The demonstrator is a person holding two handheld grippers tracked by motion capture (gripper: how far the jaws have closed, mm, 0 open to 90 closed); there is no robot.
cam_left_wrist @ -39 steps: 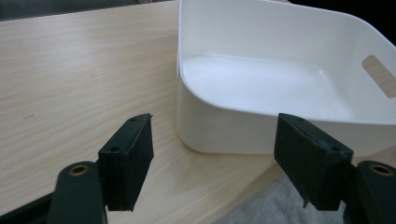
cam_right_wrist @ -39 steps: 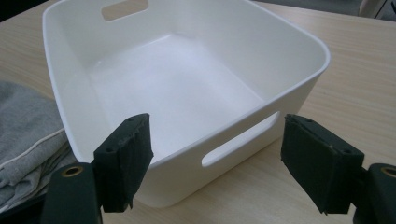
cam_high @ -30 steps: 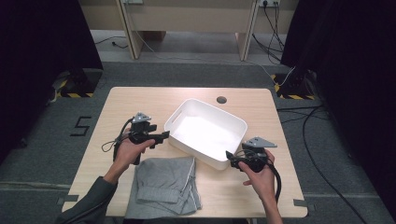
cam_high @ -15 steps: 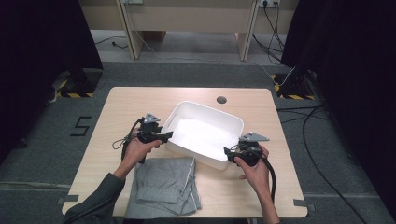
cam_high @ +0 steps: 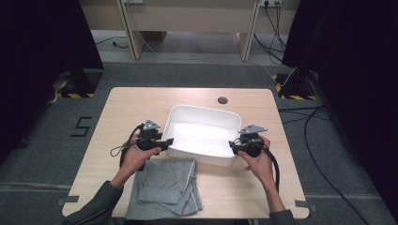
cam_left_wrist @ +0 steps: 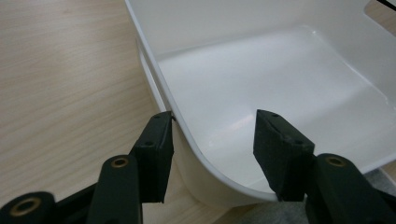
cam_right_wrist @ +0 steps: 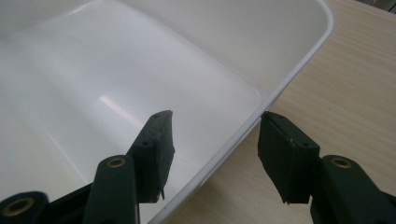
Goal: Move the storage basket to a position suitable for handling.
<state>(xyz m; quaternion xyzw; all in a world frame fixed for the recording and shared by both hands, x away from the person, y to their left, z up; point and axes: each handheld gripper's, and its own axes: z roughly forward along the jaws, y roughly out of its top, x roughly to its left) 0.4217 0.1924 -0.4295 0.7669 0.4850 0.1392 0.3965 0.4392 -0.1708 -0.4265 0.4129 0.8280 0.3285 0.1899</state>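
Note:
A white plastic tub [cam_high: 202,108] sits empty at the middle of the wooden table [cam_high: 126,108]. My left gripper [cam_high: 168,141] straddles its near left corner. In the left gripper view [cam_left_wrist: 212,140] one pad presses the outer wall and the other stands inside the tub [cam_left_wrist: 210,23]; the jaws have just eased open slightly with the corner between them. My right gripper [cam_high: 233,146] straddles the near right rim. In the right gripper view [cam_right_wrist: 212,140] the outer pad touches the rim of the tub [cam_right_wrist: 261,42], the inner pad stands off the wall, and the jaws have just been closing.
A folded grey cloth [cam_high: 169,185] lies on the table in front of the tub, between the person's forearms. A round cable hole [cam_high: 223,100] sits behind the tub. Cables trail from both grippers toward the near edge.
The tub has turned from a slanted position to square with the table. The left gripper took the near left corner between its jaws. The right gripper moved left onto the right rim.

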